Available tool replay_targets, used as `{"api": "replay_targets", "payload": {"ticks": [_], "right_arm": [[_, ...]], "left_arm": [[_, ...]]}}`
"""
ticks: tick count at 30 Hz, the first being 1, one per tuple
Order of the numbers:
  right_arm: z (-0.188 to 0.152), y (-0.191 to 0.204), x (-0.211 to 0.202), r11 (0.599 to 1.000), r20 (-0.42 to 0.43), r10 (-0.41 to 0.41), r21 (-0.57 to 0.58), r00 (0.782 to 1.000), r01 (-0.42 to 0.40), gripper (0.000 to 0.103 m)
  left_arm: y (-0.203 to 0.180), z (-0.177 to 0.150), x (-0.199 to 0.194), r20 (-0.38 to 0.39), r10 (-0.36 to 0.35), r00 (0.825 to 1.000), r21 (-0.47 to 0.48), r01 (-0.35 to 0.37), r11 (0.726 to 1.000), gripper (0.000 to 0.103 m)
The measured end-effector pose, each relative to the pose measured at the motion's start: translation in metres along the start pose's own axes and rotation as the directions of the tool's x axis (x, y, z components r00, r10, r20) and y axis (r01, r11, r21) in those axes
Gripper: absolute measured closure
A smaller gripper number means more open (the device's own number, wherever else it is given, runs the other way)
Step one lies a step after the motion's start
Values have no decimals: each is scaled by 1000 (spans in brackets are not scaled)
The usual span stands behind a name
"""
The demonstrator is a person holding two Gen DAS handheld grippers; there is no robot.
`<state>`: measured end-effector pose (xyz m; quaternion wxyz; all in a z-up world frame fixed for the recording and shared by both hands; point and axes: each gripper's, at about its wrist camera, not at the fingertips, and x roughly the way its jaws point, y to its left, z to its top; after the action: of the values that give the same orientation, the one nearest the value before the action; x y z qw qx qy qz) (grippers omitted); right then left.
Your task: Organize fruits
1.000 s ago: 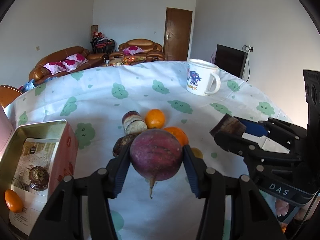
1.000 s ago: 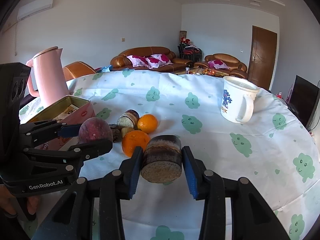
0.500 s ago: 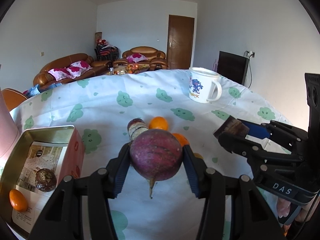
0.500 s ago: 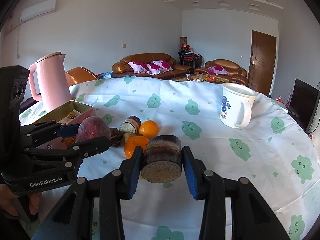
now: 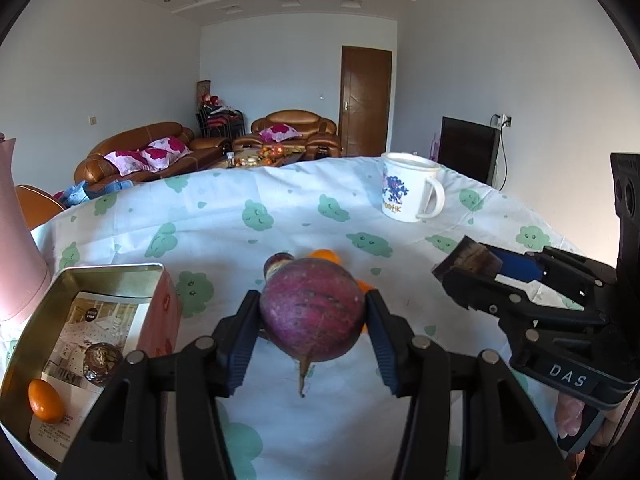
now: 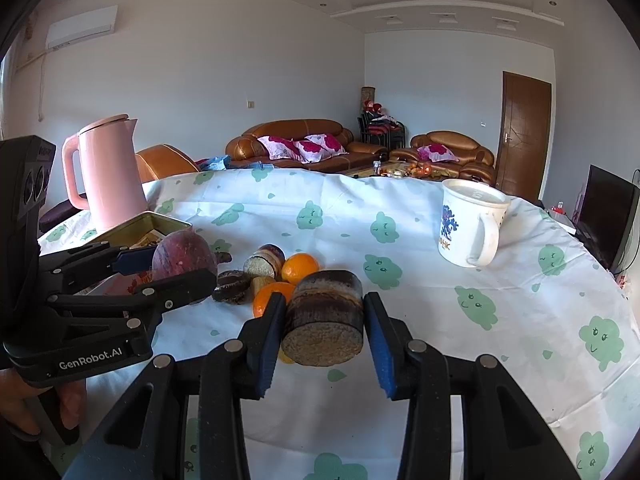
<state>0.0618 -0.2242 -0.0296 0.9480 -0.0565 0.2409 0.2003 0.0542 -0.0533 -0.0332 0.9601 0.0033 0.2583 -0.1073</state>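
Centrally in the left wrist view, the left gripper [image 5: 312, 320] is partly closed, both blue pads pressed on a round purple fruit [image 5: 312, 312] lifted above the tablecloth [image 5: 240, 216], the open tin [image 5: 108, 270] at lower left. Likewise the right gripper [image 6: 323, 320] clamps a brown cylindrical piece [image 6: 325, 316] at centre frame, near the oranges [image 6: 300, 267]

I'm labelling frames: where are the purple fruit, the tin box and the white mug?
purple fruit [image 5: 312, 312], left wrist view, middle of its skin.
tin box [image 5: 108, 269], left wrist view, far metal rim.
white mug [image 6: 466, 226], right wrist view, side wall by the handle.
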Motion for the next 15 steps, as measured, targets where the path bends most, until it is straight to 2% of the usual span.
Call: {"api": "replay_targets", "payload": {"ticks": [15], "right_arm": [[-1, 0, -9, 1000, 48, 10, -5, 999, -10, 61]], "left_arm": [[2, -1, -9, 44, 16, 999, -9, -15, 1000, 49]]}}
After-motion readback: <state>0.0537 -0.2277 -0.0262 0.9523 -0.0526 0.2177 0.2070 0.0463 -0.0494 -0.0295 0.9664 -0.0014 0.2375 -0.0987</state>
